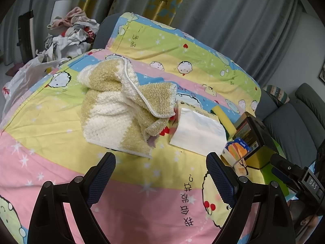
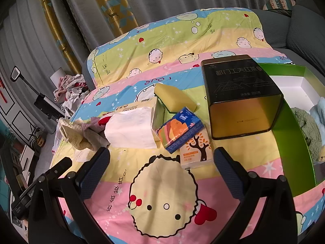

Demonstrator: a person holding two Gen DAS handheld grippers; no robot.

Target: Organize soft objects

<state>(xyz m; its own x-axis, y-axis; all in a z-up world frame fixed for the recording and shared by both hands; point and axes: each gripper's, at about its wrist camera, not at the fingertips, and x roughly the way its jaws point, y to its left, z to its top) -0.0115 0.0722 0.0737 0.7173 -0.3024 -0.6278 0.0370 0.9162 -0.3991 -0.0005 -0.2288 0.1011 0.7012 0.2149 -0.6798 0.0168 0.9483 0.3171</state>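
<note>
Bedspread (image 1: 50,122) with cartoon print covers bed. Left gripper (image 1: 160,174) hovers above it, fingers apart, holding nothing. Crumpled cream-and-tan towel (image 1: 113,109) lies just ahead, touching white tissue pack (image 1: 199,132). Right gripper (image 2: 162,170) also empty, fingers apart, near small tissue packets (image 2: 180,130), yellow sponge (image 2: 174,97), dark tin (image 2: 241,97). Green box (image 2: 288,126) at right holds plush items.

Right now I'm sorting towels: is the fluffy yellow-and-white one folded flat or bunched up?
Bunched up. The fluffy yellow-and-white towel sits in a rumpled heap, one corner draped over the white tissue pack.
</note>
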